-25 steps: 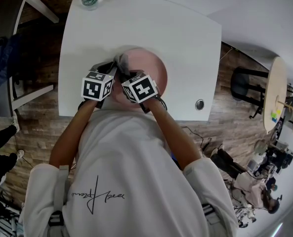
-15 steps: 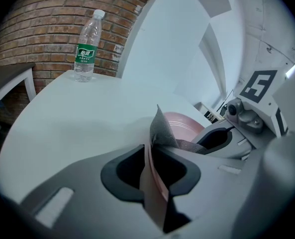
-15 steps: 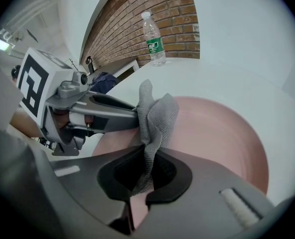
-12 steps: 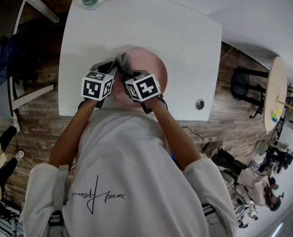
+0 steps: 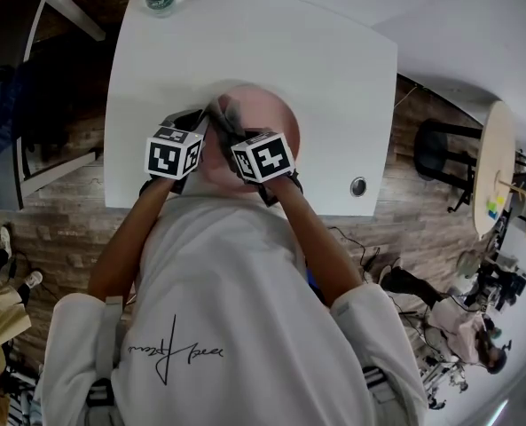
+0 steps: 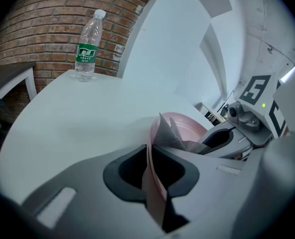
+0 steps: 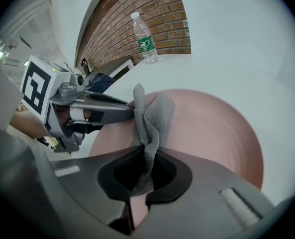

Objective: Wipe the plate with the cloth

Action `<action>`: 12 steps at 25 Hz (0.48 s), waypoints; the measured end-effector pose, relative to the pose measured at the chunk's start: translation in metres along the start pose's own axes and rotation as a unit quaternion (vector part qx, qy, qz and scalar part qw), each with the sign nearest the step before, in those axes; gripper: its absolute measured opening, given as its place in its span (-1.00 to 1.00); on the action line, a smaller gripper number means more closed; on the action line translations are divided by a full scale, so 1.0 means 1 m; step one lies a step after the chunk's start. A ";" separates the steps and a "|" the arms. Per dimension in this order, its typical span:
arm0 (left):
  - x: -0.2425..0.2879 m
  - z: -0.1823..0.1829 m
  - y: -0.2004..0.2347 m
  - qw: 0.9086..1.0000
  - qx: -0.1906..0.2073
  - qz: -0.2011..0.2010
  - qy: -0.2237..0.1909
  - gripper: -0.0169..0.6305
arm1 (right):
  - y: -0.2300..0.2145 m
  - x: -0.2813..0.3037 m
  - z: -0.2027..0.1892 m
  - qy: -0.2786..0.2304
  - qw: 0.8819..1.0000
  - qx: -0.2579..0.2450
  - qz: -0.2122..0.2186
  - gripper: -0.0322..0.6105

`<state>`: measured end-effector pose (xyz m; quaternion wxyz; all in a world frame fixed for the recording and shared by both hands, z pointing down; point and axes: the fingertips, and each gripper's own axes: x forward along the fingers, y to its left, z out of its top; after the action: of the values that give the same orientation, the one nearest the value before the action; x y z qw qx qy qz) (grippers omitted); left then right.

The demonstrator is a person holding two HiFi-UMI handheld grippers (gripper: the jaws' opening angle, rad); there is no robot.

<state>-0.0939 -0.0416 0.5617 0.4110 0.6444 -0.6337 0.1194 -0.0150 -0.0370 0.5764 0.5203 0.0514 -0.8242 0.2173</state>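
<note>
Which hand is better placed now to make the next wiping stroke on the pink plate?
Right. The right claw is shut on the grey cloth, which sits over the plate. The left claw is shut on the plate's rim, so it should probably just steady it.

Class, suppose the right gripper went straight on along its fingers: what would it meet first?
Likely the pink round plate, just beyond the grey mesh cloth it grips; the left gripper sits close alongside. Depth is unclear.
</note>
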 end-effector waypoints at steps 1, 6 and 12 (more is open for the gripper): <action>0.000 0.000 0.000 1.000 -0.002 -0.001 0.000 -0.81 | 0.003 0.001 -0.001 0.002 1.000 -0.008 0.004 -0.84; 0.002 0.002 0.000 1.000 -0.007 -0.002 0.001 -0.82 | 0.021 0.002 -0.012 0.033 0.998 -0.049 0.038 -0.84; 0.002 0.002 -0.001 1.000 -0.007 -0.002 0.001 -0.82 | 0.037 0.001 -0.034 0.087 0.989 -0.072 0.099 -0.84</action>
<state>-0.0936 -0.0446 0.5617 0.4164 0.6427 -0.6328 0.1142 0.0014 0.0103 0.5783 0.5683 -0.0870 -0.7903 0.2118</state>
